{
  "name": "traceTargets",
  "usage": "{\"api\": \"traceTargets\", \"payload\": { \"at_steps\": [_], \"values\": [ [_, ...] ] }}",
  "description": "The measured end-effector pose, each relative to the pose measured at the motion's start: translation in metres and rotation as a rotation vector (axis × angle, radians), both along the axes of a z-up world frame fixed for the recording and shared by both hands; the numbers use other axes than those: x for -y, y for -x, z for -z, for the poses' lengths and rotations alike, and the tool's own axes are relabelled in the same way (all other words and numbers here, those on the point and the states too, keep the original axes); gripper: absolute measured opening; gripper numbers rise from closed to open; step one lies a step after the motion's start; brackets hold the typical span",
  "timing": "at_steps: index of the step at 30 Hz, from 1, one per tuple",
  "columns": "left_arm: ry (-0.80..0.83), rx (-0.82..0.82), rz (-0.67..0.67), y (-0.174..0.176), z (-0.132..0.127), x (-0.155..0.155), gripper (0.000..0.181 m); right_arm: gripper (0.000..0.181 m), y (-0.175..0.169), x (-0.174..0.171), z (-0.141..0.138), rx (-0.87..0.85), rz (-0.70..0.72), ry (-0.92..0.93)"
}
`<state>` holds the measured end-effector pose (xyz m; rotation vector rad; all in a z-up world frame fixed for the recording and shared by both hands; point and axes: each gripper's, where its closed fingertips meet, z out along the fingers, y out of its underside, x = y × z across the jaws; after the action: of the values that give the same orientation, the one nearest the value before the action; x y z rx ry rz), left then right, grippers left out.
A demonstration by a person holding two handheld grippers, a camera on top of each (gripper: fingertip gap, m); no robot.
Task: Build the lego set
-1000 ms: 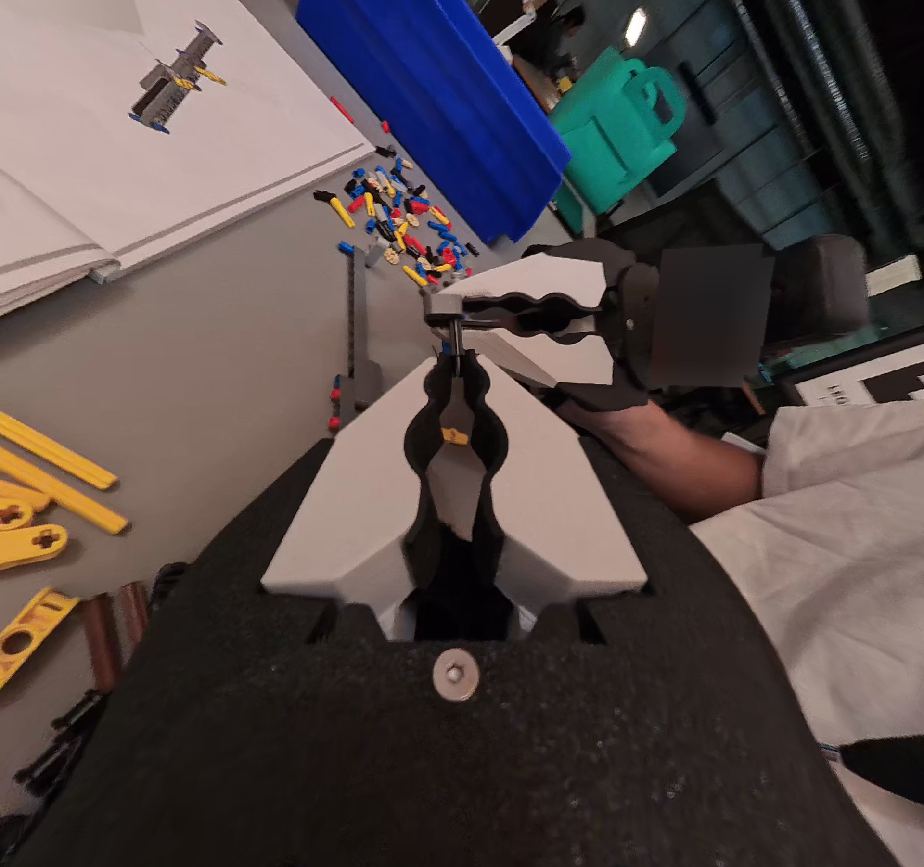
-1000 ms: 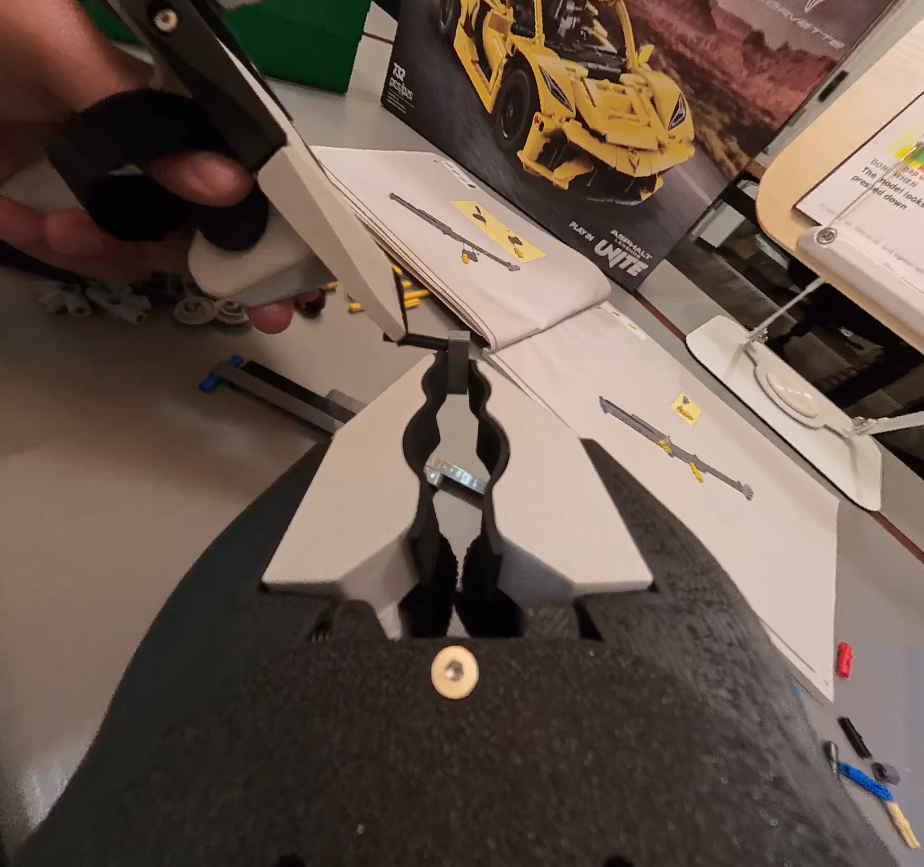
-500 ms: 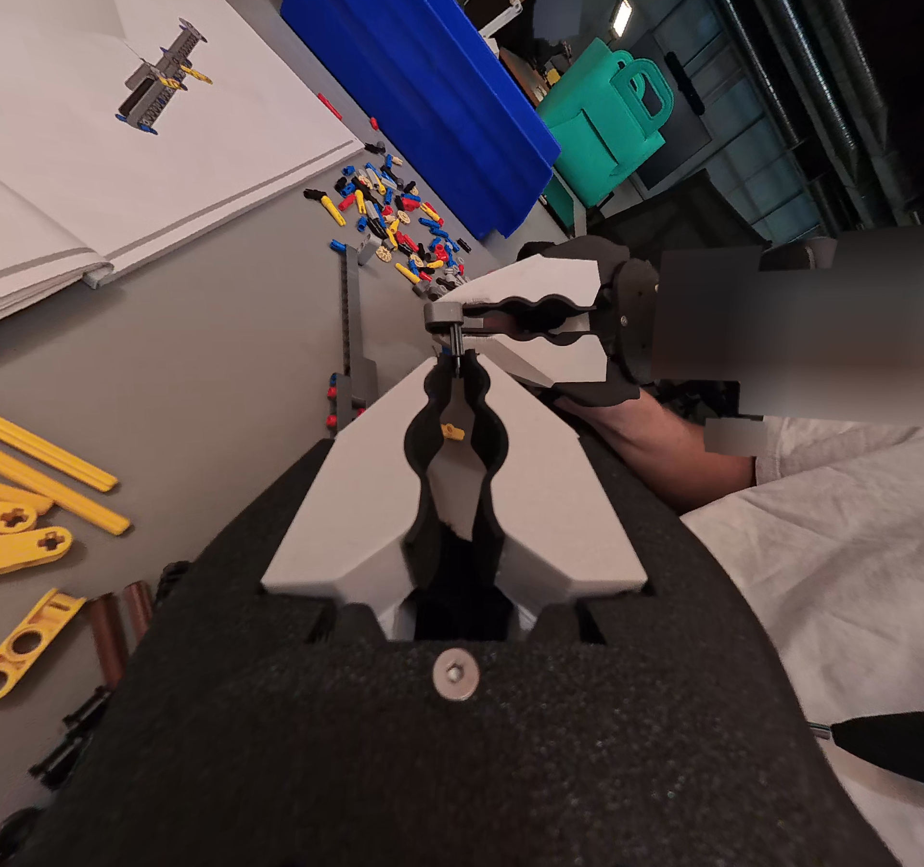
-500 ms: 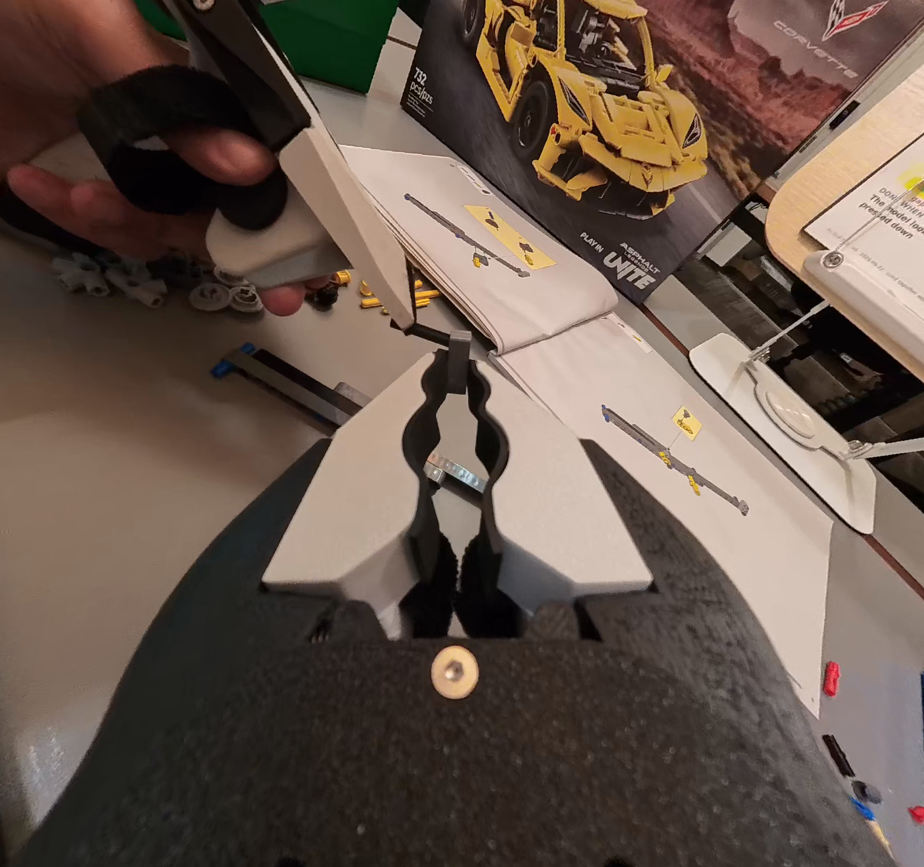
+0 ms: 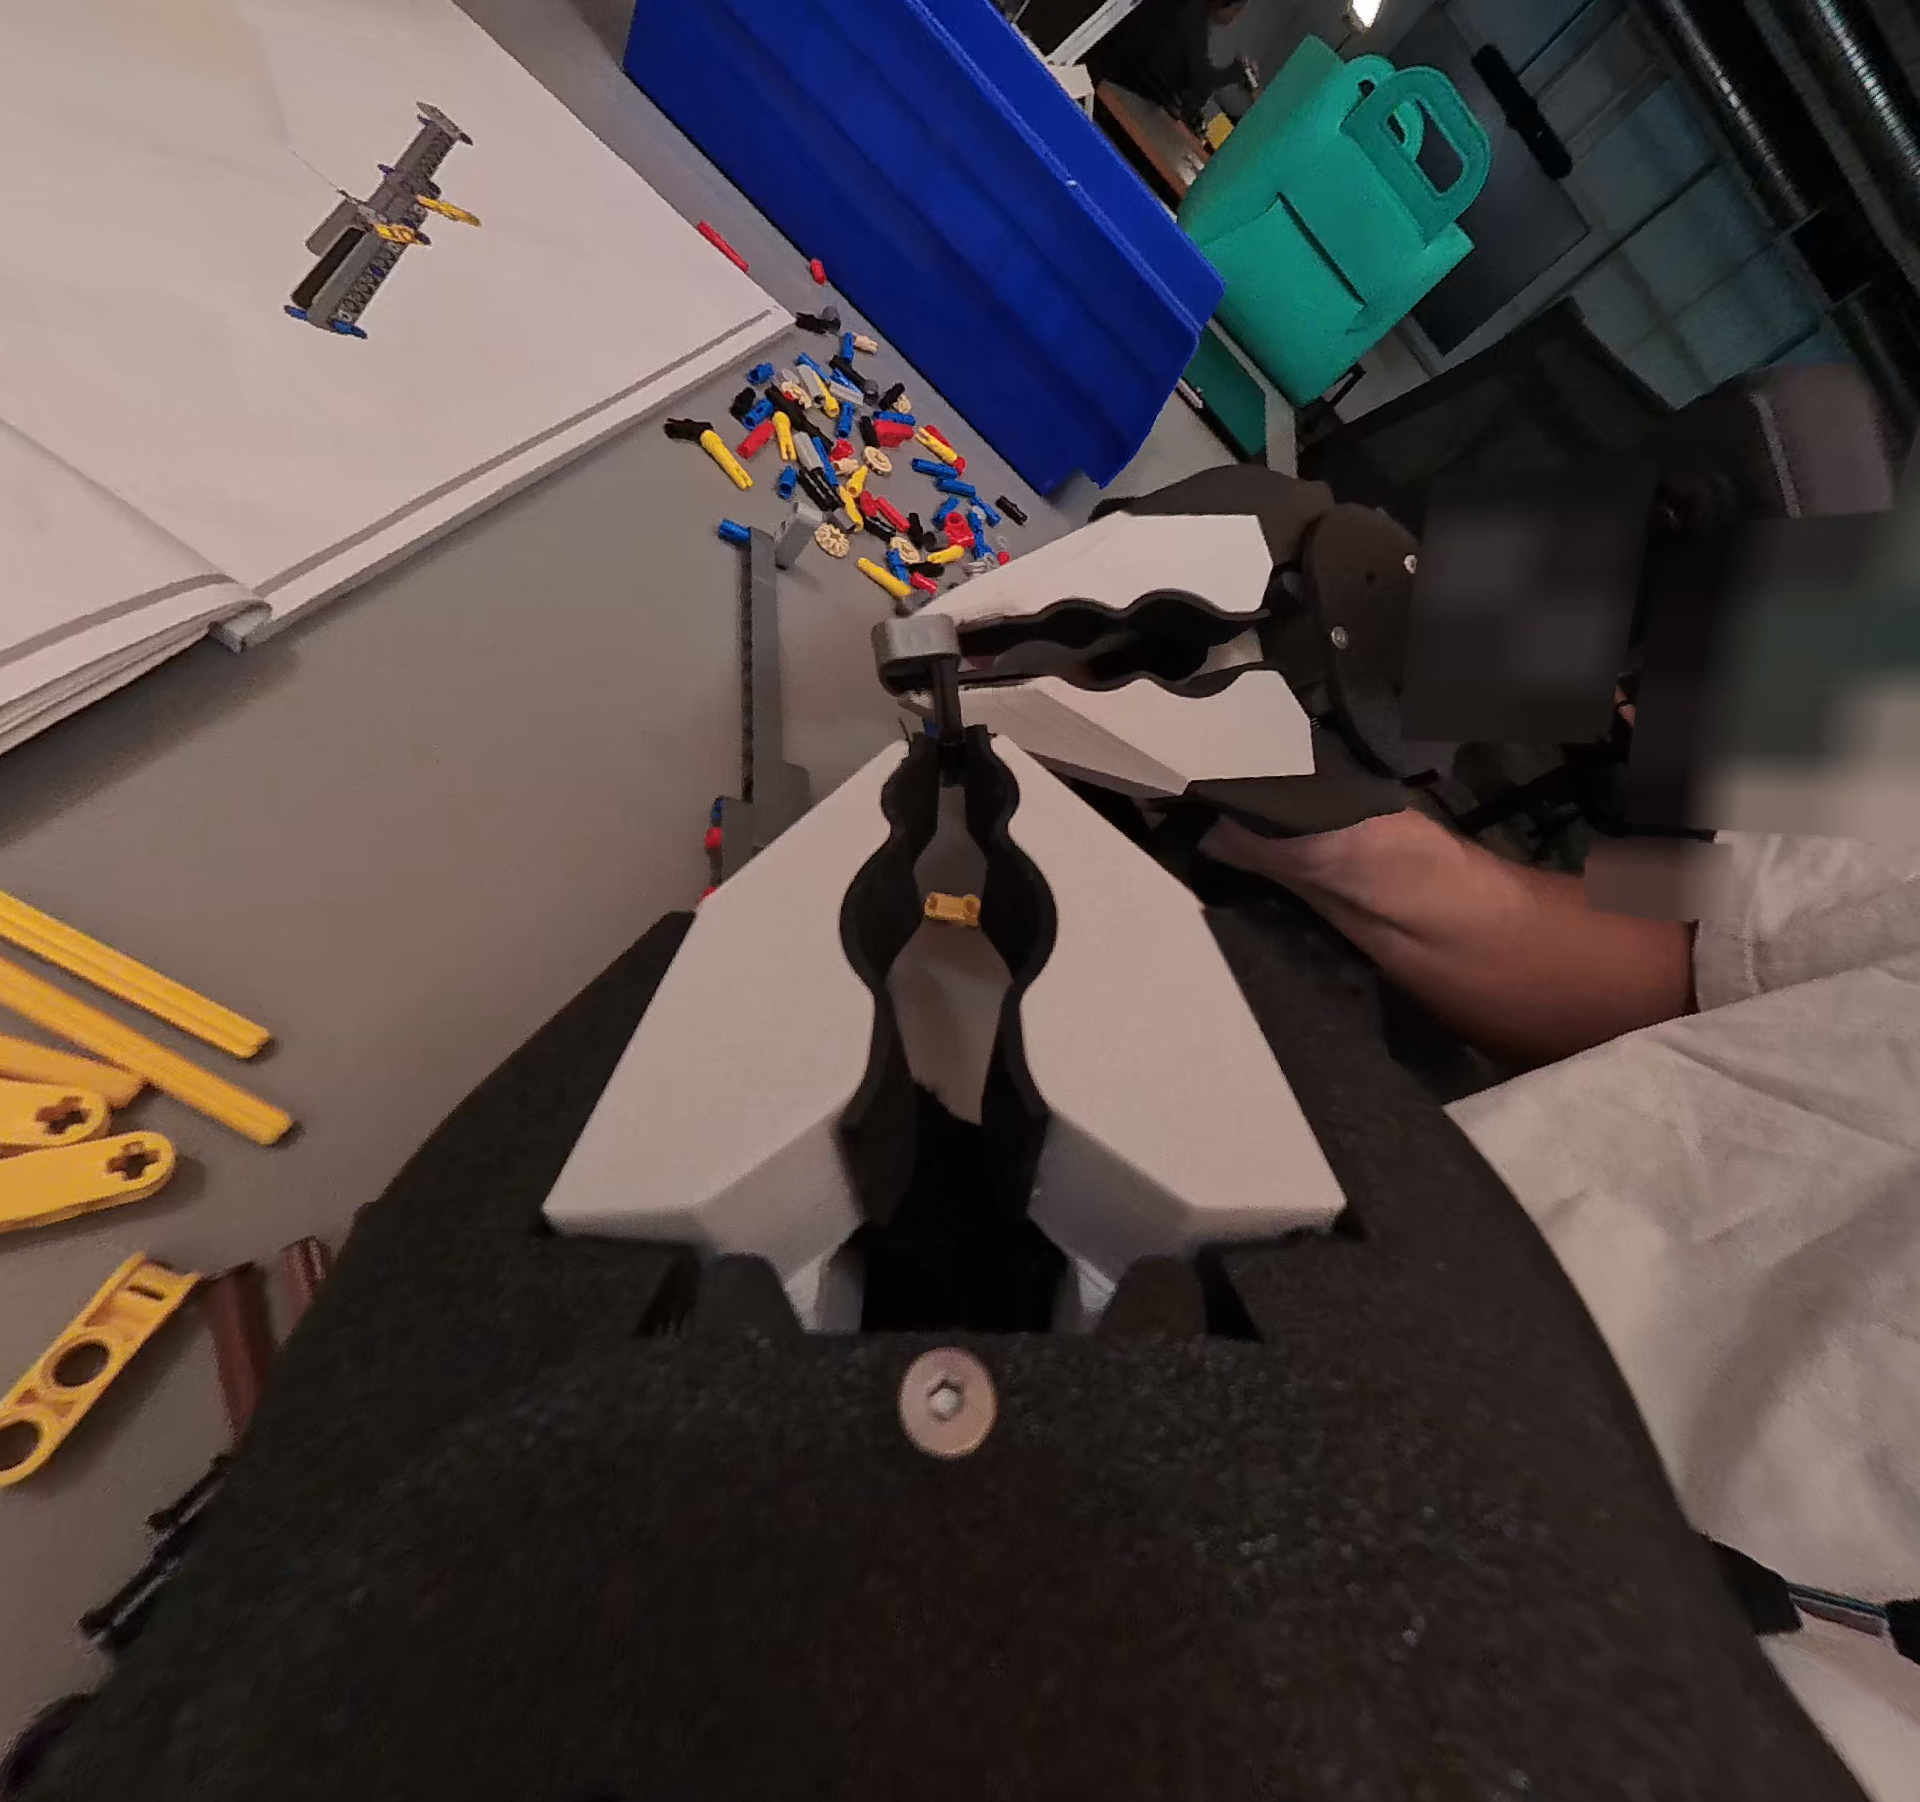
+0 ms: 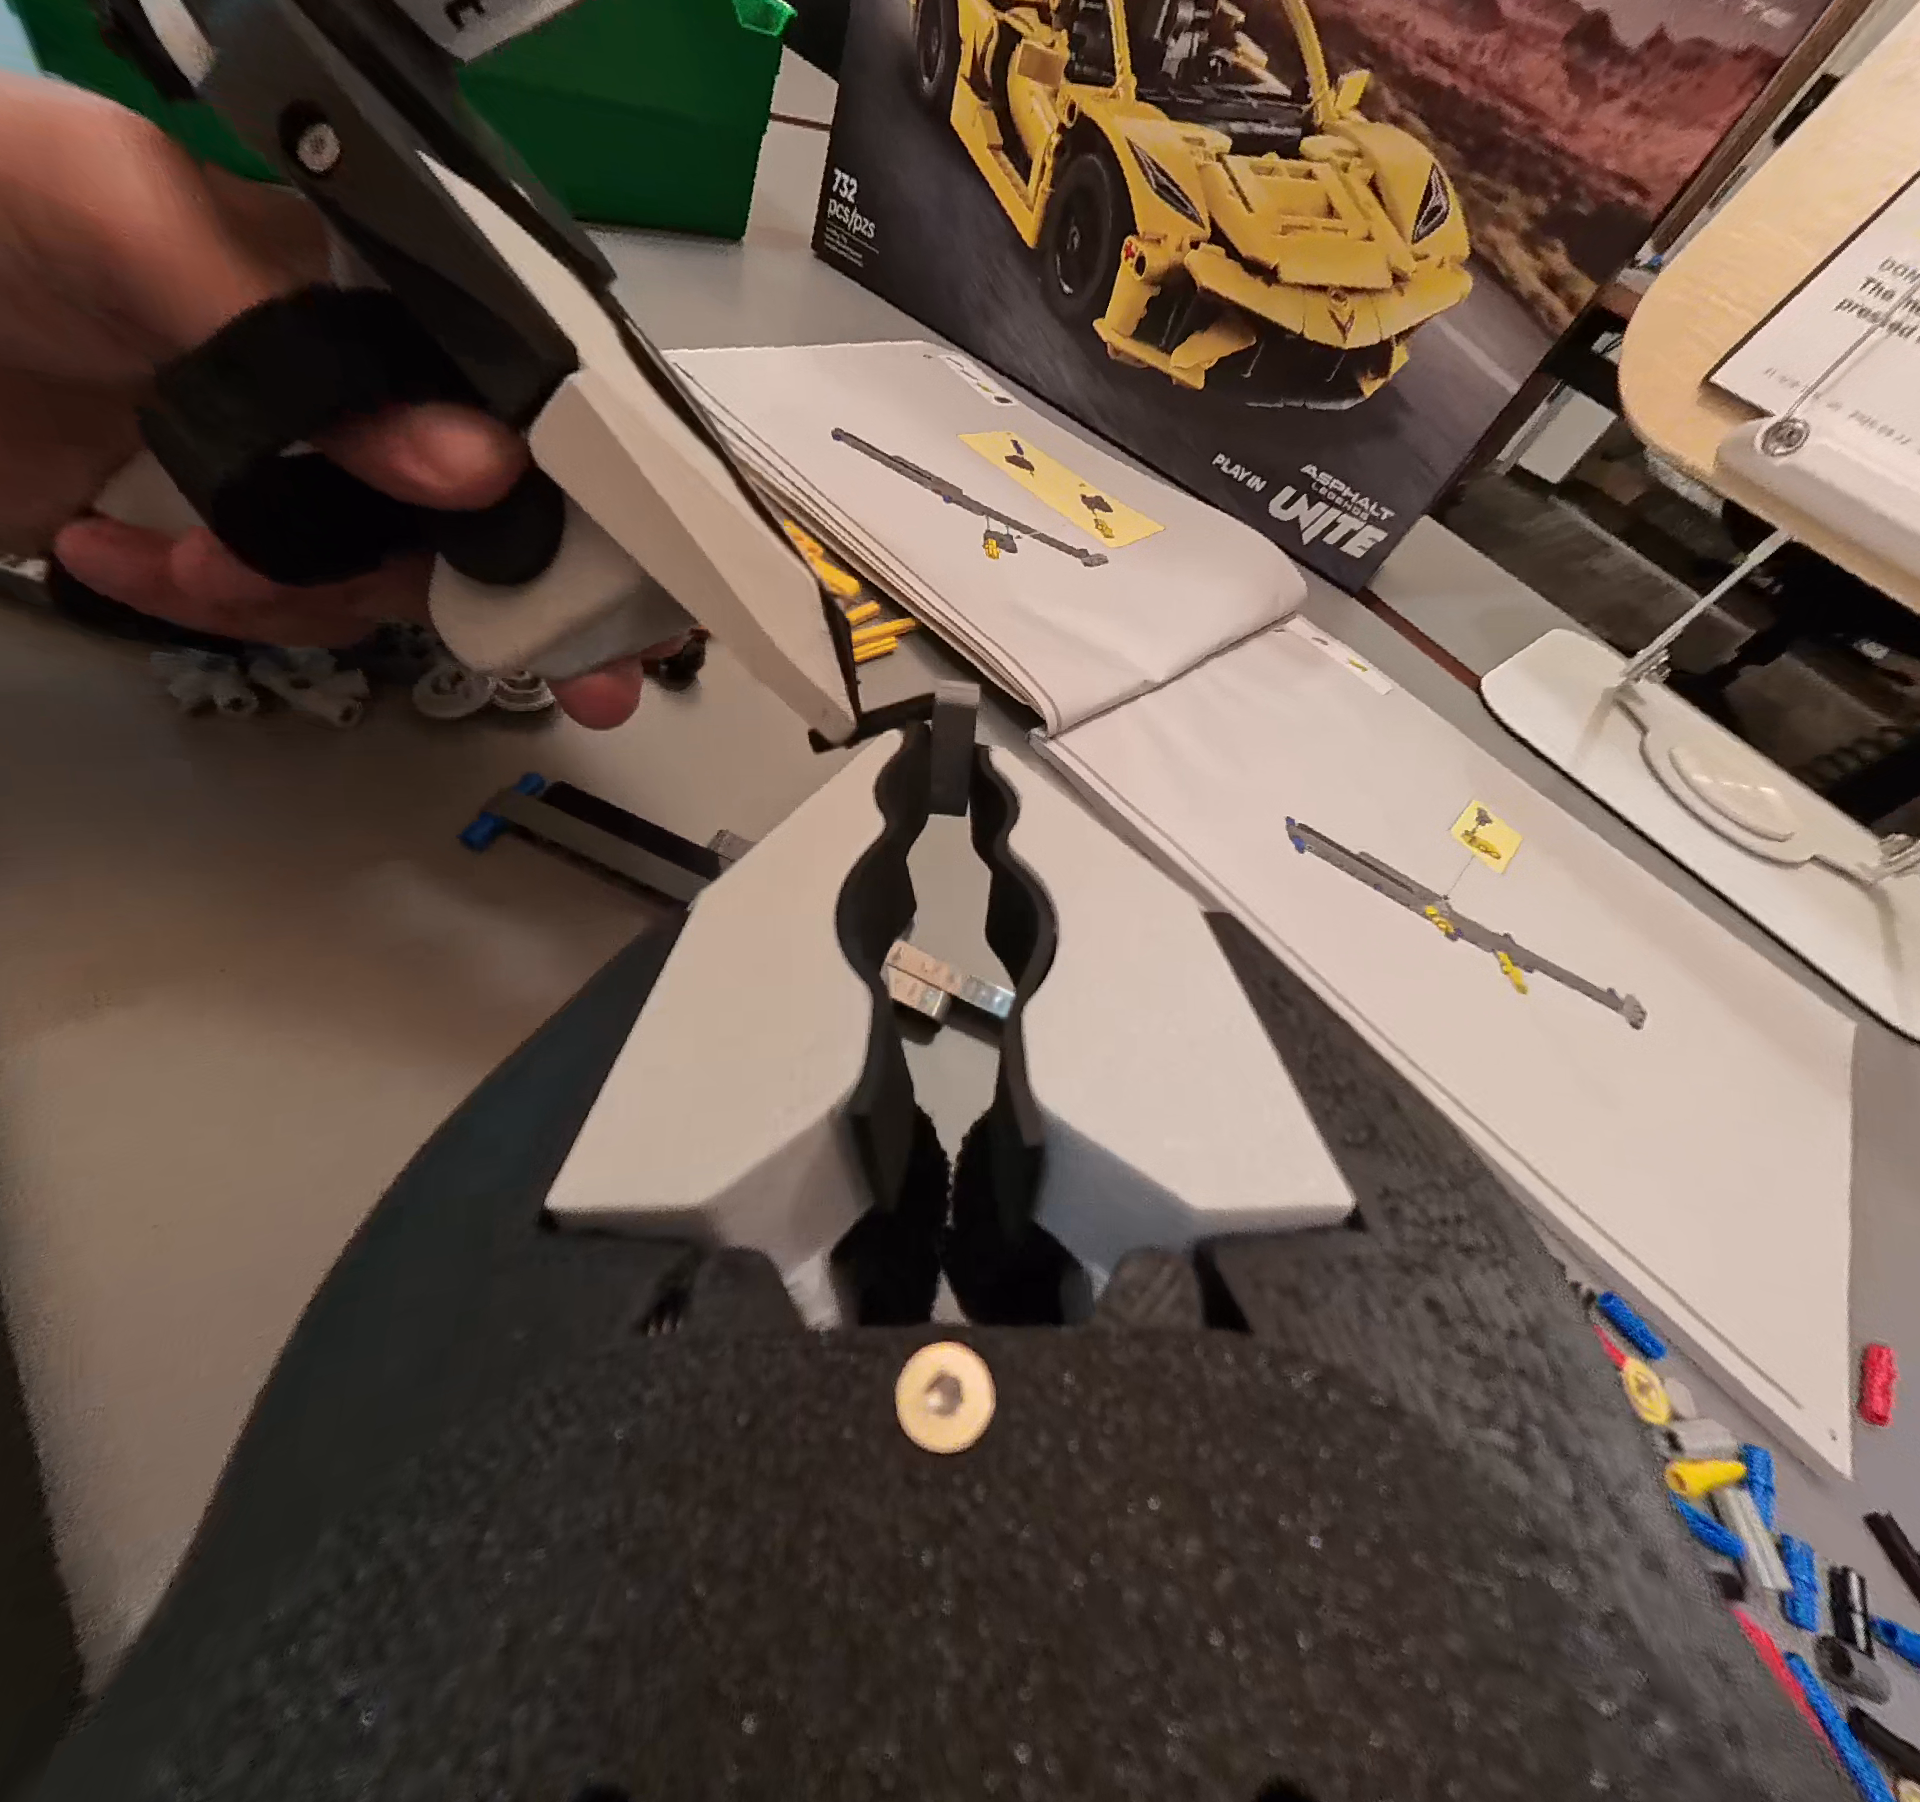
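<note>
Both jaws are clamped: left gripper on a black pin, right gripper on a grey connector. Mid-air joining is underway; next, push the pin straight in.

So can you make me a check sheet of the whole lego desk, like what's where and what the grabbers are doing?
Surface: grey table, mostly bare in the middle.
Job's things: right gripper pinches a small grey piece; left gripper pinches a thin black pin that meets it. A long grey beam lies flat on the table. The open instruction book lies beside it.
Clutter: heap of small coloured pins; yellow beams at the table's edge.
Grippers: both shut, fingers tip to tip above the table.
Cables: nothing seen for sure.
Surroundings: blue bin, set box with a yellow car picture, green bin, teal container.
</note>
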<state>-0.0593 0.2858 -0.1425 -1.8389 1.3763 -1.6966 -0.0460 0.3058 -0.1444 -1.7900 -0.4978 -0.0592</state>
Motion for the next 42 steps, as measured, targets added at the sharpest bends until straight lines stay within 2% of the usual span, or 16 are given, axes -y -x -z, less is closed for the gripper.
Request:
{"api": "traceTargets", "payload": {
  "at_steps": [12,16,19,22,24,26,31,42],
  "values": [
    [-0.027,-0.018,0.033,0.005,0.003,-0.002,0.003,0.007,-0.001,0.004,0.008,0.191,-0.023,-0.004],
    [-0.061,-0.025,0.067,0.008,0.004,0.003,0.003,0.007,-0.002,0.003,0.005,0.114,-0.026,-0.004],
    [-0.220,-0.106,0.147,0.020,0.021,0.019,0.003,0.007,-0.010,0.002,0.003,0.100,0.005,-0.004],
    [-0.519,-0.252,0.259,0.038,0.051,0.037,0.004,0.007,-0.024,0.003,-0.002,0.079,0.065,-0.022],
    [-0.631,-0.265,0.254,0.040,0.055,0.045,0.003,0.007,-0.030,0.003,-0.004,0.054,0.083,-0.026],
    [-0.638,-0.271,0.285,0.043,0.058,0.057,0.004,0.007,-0.033,0.005,-0.005,0.043,0.093,-0.029],
    [-0.641,-0.320,0.308,0.048,0.071,0.058,0.004,0.007,-0.035,0.007,-0.006,0.037,0.098,-0.031],
    [-0.643,-0.273,0.292,0.040,0.068,0.063,0.011,0.007,-0.030,0.008,-0.004,0.027,0.076,-0.020]
  ]
}}
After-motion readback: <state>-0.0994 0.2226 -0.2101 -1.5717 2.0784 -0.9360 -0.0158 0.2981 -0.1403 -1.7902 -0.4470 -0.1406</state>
